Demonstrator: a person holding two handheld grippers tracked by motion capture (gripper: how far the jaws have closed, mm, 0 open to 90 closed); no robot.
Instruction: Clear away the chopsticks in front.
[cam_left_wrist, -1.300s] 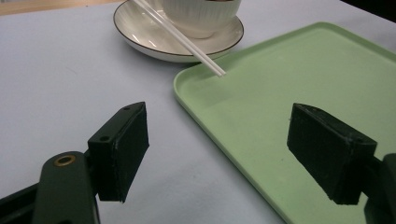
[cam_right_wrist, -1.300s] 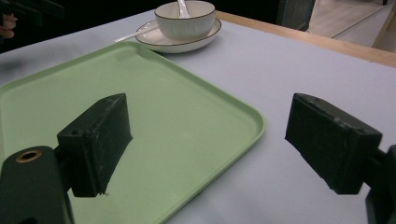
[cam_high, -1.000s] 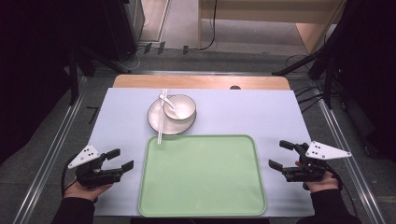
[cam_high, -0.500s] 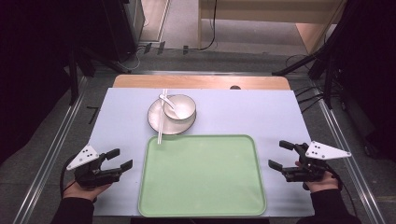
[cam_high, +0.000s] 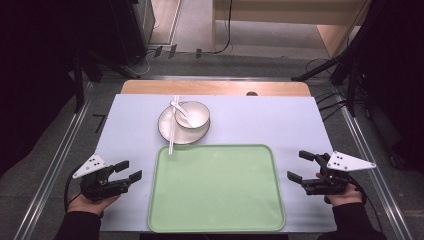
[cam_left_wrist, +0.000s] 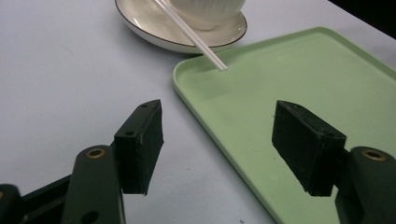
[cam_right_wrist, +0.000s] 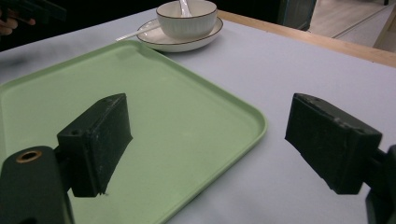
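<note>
Both tongs, left (cam_high: 129, 172) and right (cam_high: 299, 167), rest spread and empty on the counter (cam_high: 260, 120) either side of the green tray (cam_high: 215, 200). The bowl (cam_high: 191, 115) with its spoon (cam_high: 181, 111) sits on a plate (cam_high: 167, 131) behind the tray. The stick (cam_high: 173, 125) overhanging the tray's rim looks easily knocked off by a careless reach. The counter is pale blue, amid dark stands and floor cables.

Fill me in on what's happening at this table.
A person sits at the table holding tongs in each hand, the left tongs and right tongs both open and holding nothing, one on each side of an empty green tray. Beyond the tray, a bowl with a spoon in it sits on a plate. A white stick lies across the plate, its tip over the tray's far rim. Nothing has been picked up.
</note>
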